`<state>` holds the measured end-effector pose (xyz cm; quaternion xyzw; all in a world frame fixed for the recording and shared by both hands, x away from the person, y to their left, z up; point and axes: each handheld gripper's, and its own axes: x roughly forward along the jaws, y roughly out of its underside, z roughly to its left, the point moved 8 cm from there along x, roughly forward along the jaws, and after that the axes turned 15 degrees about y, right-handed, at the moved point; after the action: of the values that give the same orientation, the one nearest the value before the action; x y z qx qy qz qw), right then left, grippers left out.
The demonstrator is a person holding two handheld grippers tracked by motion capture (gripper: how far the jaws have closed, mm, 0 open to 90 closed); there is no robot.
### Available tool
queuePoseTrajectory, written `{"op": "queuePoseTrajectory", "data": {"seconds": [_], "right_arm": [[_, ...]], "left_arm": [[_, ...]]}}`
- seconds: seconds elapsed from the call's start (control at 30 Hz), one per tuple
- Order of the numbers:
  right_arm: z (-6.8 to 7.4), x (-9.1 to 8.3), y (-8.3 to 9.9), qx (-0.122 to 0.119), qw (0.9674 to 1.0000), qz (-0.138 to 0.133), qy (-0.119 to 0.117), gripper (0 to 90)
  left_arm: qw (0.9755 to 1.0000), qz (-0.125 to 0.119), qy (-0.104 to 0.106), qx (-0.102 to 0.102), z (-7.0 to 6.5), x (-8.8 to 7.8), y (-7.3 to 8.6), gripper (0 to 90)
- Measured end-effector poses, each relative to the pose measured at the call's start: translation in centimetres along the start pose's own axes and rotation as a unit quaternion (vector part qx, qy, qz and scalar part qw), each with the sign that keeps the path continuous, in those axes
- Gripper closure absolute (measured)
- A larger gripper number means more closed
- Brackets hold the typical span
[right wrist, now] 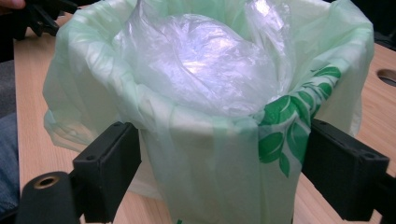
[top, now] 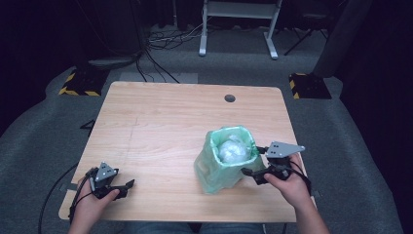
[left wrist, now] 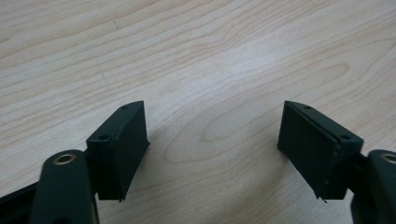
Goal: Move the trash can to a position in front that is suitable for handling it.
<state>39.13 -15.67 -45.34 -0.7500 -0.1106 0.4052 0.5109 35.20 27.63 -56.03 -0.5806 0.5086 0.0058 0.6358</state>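
Green plastic covers the small bin, which stands on the right half of the wooden table, near the front edge; the thin bin liner is folded over the rim and hangs loosely down the outside. Inside the bin lies a clear crumpled plastic bag, pale and shiny. A printed pattern of dark green leaves shows on the liner at one corner. The right gripper is at the right side of the bin, and in the right gripper view its two black jaws stand wide, one on each side of the bin's corner, very close to the liner; I cannot tell if the pads press on it. The left gripper rests near the front left corner of the table, well apart from the bin. Its jaws are wide apart too, and only bare wood lies between them.
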Motion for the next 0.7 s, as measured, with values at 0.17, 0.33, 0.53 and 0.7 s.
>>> {"op": "queuePoseTrajectory", "data": {"seconds": [0.17,0.33,0.53,0.7], "right_arm": [[2.3,1.7,-1.2,-0.011,0.9998,-0.001,-0.017,16.3],[4.0,2.6,-1.8,-0.012,0.9998,0.003,-0.014,18.0],[6.6,2.9,-1.2,-0.011,0.9993,0.025,-0.025,19.6],[7.4,3.3,-0.9,-0.025,0.9991,0.029,-0.019,21.4]], "left_arm": [[0.9997,-0.018,0.014,0.006,-0.8,0.1,-0.9,24.6],[0.999,-0.027,0.028,0.022,-2.2,-0.1,-2.0,24.4],[0.9981,-0.025,0.037,0.042,-3.6,-0.1,-2.6,24.0],[0.9971,-0.024,0.046,0.056,-4.7,0.1,-3.1,24.0]]}}
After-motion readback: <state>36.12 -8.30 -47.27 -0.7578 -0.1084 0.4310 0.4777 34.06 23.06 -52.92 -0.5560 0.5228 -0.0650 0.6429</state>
